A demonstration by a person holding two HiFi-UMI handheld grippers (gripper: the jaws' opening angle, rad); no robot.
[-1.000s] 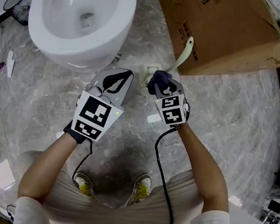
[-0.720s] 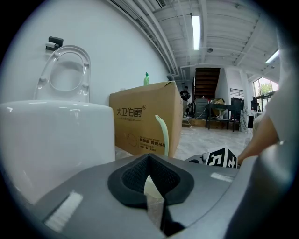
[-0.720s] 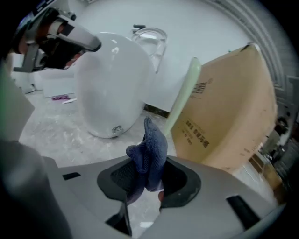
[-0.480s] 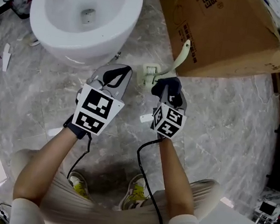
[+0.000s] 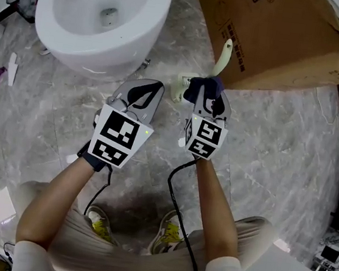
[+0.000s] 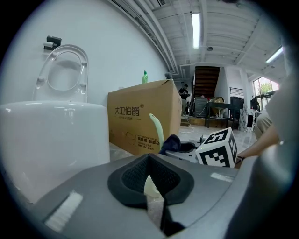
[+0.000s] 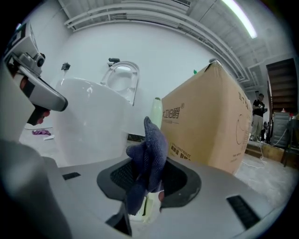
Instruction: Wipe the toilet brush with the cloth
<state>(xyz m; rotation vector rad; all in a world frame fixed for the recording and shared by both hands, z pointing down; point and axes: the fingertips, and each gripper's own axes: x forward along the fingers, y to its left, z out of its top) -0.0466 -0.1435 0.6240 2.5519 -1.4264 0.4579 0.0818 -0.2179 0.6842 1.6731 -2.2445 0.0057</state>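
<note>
We pinch the dark blue cloth in our right gripper's jaws, just beside the pale toilet brush standing by the cardboard box. Our left gripper's jaws are together, empty.

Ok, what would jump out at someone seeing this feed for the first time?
The white toilet at the top left of the head view and the big cardboard box at the top right catch the eye first. Between them, the right gripper is shut on a dark blue cloth, close to the pale green toilet brush standing in front of the box. The left gripper sits beside it, jaws together, holding nothing.
</note>
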